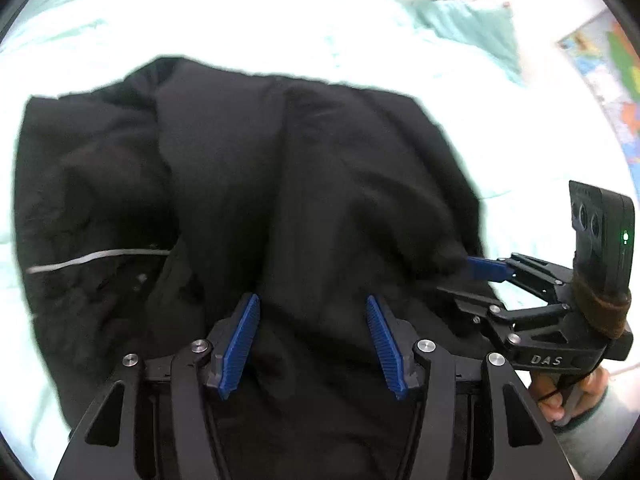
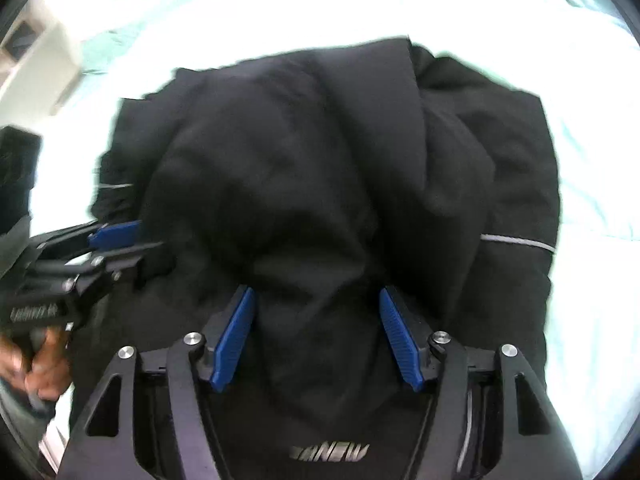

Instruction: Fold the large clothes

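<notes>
Black jacket (image 1: 280, 184) lies under both spread-apart claws, left (image 1: 314, 344) and right (image 2: 318, 336)

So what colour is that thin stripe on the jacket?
Silvery grey stripe on the black jacket, clearest in the right wrist view.

We count one black jacket (image 1: 280, 184), bunched in a single heap on one pale mint bedspread (image 1: 280, 20). On the jacket: two thin reflective stripes, one (image 1: 100, 258) in the left wrist view and one (image 2: 516, 242) in the right wrist view, plus one printed logo (image 2: 328, 453) near the hem.

Two grippers: the left gripper (image 1: 314, 344) and the right gripper (image 2: 318, 338), each with two blue ribbed pads (image 1: 240, 344), so four pads in all. Two human hands (image 2: 36, 364) on the handles, one seen per view. One small green indicator light (image 1: 625, 237). One colourful wall map (image 1: 608, 76).
</notes>
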